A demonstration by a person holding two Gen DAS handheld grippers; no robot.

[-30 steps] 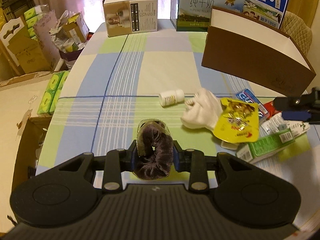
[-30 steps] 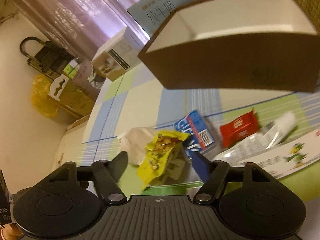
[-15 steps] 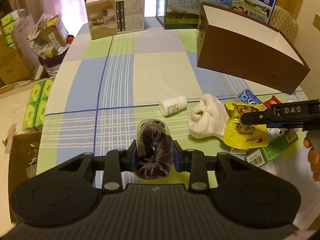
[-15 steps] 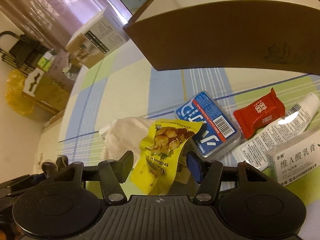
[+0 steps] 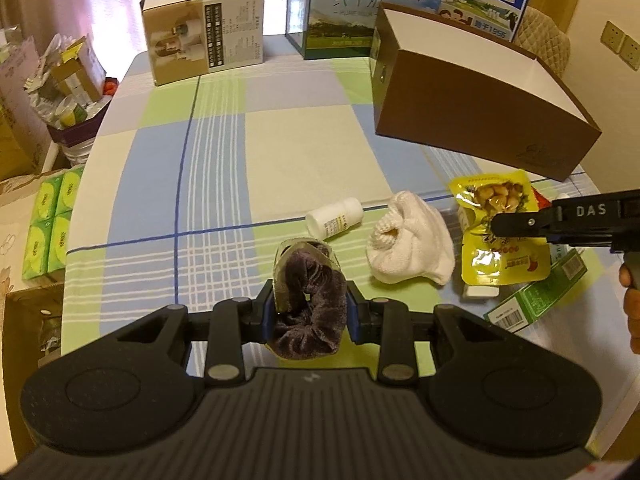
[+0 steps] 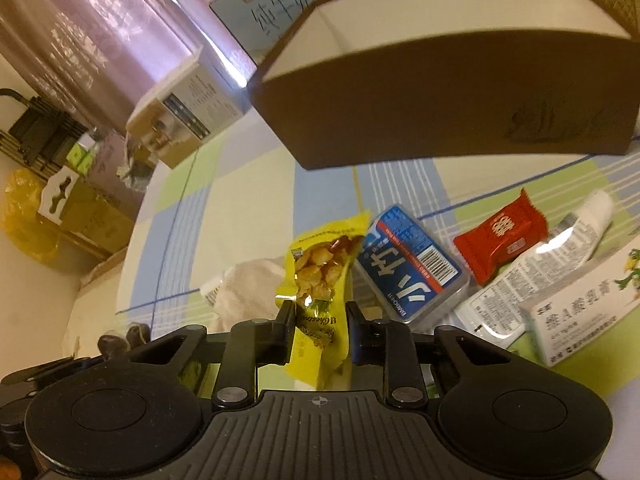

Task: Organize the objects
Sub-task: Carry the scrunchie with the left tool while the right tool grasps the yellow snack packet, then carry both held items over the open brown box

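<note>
left gripper (image 5: 310,314): clamped on a brown scrunchie (image 5: 310,312), held just above the counter (image 5: 312,148)
right gripper (image 6: 320,330): closing around the yellow snack pouch (image 6: 322,280), looks pinched, pouch upright
box (image 5: 480,96): inside hidden, so can't tell what's in there yet
still loose: pill bottle (image 5: 335,217), white cloth (image 5: 412,240), blue pack (image 6: 412,264), red candy (image 6: 502,234), tube (image 6: 552,260)
progress: early-ish probably, most of the clutter left to sort

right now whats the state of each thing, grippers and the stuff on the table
left gripper: shut on the scrunchie
scrunchie: squeezed between the fingers, held off the table
right gripper: shut on the yellow snack pouch
yellow snack pouch: sealed, standing on edge in the grip
brown box: open at the top
white bottle: capped, lying on its side
white cloth: crumpled
tube: capped, lying flat
</note>
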